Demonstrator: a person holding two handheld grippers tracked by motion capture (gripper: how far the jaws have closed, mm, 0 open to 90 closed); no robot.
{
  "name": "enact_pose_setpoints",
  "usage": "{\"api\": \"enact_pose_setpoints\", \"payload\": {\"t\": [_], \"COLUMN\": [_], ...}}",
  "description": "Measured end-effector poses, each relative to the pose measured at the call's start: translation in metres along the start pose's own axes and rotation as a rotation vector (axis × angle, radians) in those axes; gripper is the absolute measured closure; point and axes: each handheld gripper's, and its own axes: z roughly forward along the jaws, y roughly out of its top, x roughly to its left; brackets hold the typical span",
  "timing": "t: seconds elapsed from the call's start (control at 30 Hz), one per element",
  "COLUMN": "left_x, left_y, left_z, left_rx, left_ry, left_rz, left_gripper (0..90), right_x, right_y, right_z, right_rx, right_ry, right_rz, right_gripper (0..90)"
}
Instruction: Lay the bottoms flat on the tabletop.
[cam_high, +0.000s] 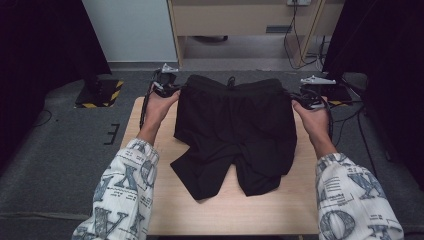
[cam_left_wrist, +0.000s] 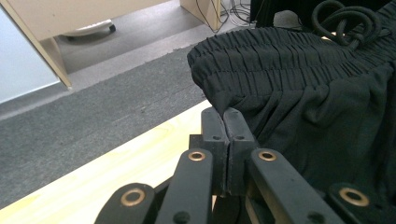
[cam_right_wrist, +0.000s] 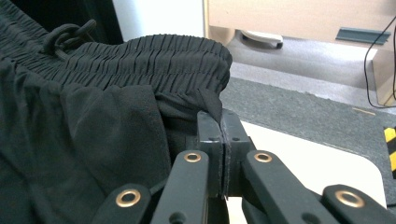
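A pair of black shorts (cam_high: 235, 130) lies on the light wooden table (cam_high: 280, 210), elastic waistband at the far edge, legs toward me and crumpled. My left gripper (cam_high: 172, 91) is shut on the waistband's left corner; in the left gripper view its jaws (cam_left_wrist: 223, 116) pinch the fabric just below the gathered band (cam_left_wrist: 280, 60). My right gripper (cam_high: 299, 97) is shut on the right corner; in the right gripper view its jaws (cam_right_wrist: 219, 119) clamp a fold under the band (cam_right_wrist: 154, 58). The black drawstring (cam_high: 231, 80) sits at the waistband's middle.
Grey carpet (cam_high: 55, 155) surrounds the table. A wooden desk (cam_high: 240, 20) with cables (cam_high: 295, 45) stands beyond the far edge. A black-and-yellow striped base (cam_high: 100, 92) sits on the floor at far left. Dark curtains (cam_high: 40, 45) flank both sides.
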Motion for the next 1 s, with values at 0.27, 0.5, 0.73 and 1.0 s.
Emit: {"api": "enact_pose_setpoints", "payload": {"t": [0.27,0.5,0.73,1.0], "left_x": [0.013,-0.002,-0.022,-0.047], "left_y": [-0.006,-0.025,-0.049,-0.079], "left_z": [0.024,0.004,-0.015,-0.044], "left_rx": [0.063,0.042,0.036,0.022], "left_ry": [0.010,0.002,-0.009,-0.015], "left_rz": [-0.008,-0.001,-0.005,0.046], "left_gripper": [59.9,49.8,42.4,32.9], "right_x": [0.000,0.019,0.036,0.056], "right_y": [0.001,-0.015,-0.033,-0.056], "right_z": [0.043,0.032,0.016,-0.003], "right_rx": [0.088,0.127,0.137,0.172], "right_ry": [-0.075,-0.043,0.001,0.041], "right_rz": [0.034,-0.010,-0.010,-0.063], "right_gripper": [45.4,39.9,38.4,29.7]}}
